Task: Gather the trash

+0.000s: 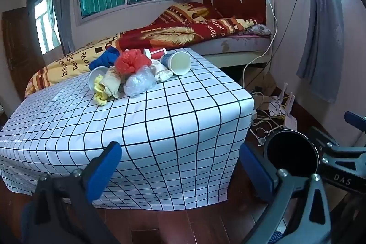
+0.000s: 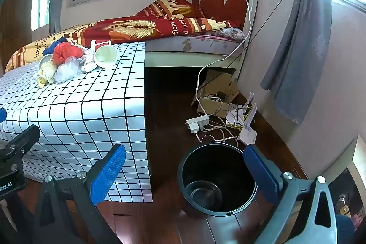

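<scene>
Trash heaped at the far end of the desk, bin waiting on the floor, both grippers spread and holding nothing.

The trash pile [image 1: 130,70] sits around 11 o'clock in the left wrist view, bunched together so it can likely be picked off piece by piece: a red plastic bag [image 1: 130,62] on top, a clear bag [image 1: 139,82] and yellow scrap [image 1: 100,93] in front, a tipped blue paper cup [image 1: 177,63] at the pile's 3 o'clock, its mouth showing no contents. The checked desk [image 1: 160,129] carries it all. The black bin [image 2: 216,177] stands on the wooden floor beside the desk, at 5 o'clock in the right wrist view, seemingly placed for short drops; inside, only a bare bottom shows. Left gripper [image 1: 180,170] and right gripper [image 2: 185,173] hang wide apart, short of the pile.
</scene>
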{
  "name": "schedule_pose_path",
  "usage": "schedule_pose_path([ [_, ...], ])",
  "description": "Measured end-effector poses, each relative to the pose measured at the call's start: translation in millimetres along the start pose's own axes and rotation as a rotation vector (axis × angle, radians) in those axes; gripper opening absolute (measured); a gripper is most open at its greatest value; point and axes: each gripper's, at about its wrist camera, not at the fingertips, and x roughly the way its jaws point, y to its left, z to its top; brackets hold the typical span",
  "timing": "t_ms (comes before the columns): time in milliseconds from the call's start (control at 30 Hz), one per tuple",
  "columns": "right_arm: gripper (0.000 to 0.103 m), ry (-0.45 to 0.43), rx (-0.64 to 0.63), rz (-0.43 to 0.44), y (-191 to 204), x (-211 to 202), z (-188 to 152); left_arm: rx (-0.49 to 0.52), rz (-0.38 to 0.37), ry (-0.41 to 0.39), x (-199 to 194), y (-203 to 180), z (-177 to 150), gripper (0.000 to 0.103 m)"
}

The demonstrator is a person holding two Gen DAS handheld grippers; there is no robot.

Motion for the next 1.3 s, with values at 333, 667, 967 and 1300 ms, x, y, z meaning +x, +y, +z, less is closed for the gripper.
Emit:
schedule_pose_path([
  [333, 0.103, 0.0, 0.0, -0.002, -0.7, 0.3, 0.8, 0.002, -0.002, -0.008, -2.2, 0.4, -2.1, 0.103],
  [667, 0.103, 0.003, 0.005, 0.001, -1.7, 0.8, 0.4, 0.012, 0.001, -0.005, -3.5, -3.5, 0.5, 0.103],
  [967, 0.103, 0.006, 0.006, 0.002, 0.2, 3.0, -1.3, 0.011, -0.002, -0.005, -3.3, -3.5, 0.7, 0.103],
  [1300, 0.103, 0.01, 0.009, 0.004, 0.6, 4.0, -1.3, 0.012, -0.004, -0.004, -3.2, -3.9, 0.3, 0.103],
])
